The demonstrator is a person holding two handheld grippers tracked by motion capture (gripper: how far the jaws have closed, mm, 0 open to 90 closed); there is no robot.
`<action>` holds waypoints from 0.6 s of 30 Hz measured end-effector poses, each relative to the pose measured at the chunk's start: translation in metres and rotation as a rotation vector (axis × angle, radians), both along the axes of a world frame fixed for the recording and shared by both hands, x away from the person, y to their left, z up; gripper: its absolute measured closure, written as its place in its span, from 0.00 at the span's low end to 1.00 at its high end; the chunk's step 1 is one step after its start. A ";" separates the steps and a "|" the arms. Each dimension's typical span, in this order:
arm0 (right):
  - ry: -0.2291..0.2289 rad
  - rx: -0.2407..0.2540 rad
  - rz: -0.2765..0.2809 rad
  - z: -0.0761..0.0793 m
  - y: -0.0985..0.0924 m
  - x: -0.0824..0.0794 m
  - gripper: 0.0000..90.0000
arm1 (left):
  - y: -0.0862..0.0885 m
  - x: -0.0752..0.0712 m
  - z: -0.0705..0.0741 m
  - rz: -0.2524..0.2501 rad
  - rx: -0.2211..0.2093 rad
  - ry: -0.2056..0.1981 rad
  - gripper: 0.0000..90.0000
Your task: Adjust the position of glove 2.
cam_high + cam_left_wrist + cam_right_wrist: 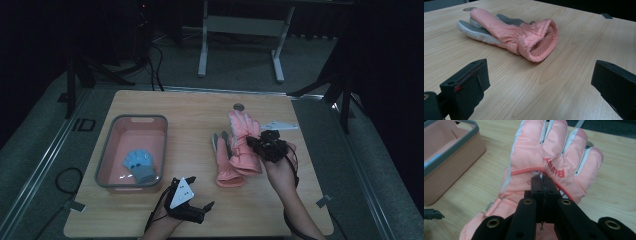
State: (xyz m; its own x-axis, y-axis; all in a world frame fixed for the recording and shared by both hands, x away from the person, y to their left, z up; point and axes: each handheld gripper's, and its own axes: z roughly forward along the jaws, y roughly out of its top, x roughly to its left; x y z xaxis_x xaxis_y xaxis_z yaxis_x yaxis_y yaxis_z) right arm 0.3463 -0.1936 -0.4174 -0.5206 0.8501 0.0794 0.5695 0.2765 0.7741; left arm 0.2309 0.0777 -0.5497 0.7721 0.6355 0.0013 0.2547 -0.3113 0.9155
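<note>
While our right gripper (262, 144) sits at centre-right of the high view, its jaws are pinched together on the back of a pink ski glove (549, 162), which in the right gripper view spreads its fingers toward the top of the frame. Just left of that glove a second pink glove (226, 162) lies on the wooden table (200, 107); the left gripper view shows it at upper centre, its cuff opening facing us. Our left gripper (192, 192), at lower centre of the high view, has its jaws spread wide over bare wood. At left stands a pink bin with a grey rim (107, 145), a small blue-and-grey glove (140, 166) inside.
</note>
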 end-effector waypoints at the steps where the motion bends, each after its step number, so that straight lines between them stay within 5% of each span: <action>1: 0.002 -0.002 0.005 -0.002 0.004 0.001 0.99 | 0.000 0.000 0.000 -0.001 -0.004 -0.001 0.02; 14: 0.074 -0.040 0.011 -0.034 0.032 0.010 0.99 | 0.001 -0.001 0.000 0.018 -0.001 -0.001 0.02; 18: 0.123 -0.073 0.016 -0.057 0.041 0.013 0.99 | 0.001 0.000 0.000 0.031 -0.005 0.011 0.02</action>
State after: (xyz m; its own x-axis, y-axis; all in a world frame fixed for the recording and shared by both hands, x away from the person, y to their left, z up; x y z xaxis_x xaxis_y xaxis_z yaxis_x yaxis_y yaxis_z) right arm 0.3597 -0.1526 -0.4739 -0.5246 0.8474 0.0822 0.6538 0.3392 0.6763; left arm 0.2310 0.0791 -0.5499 0.7519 0.6592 -0.0101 0.2739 -0.2984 0.9143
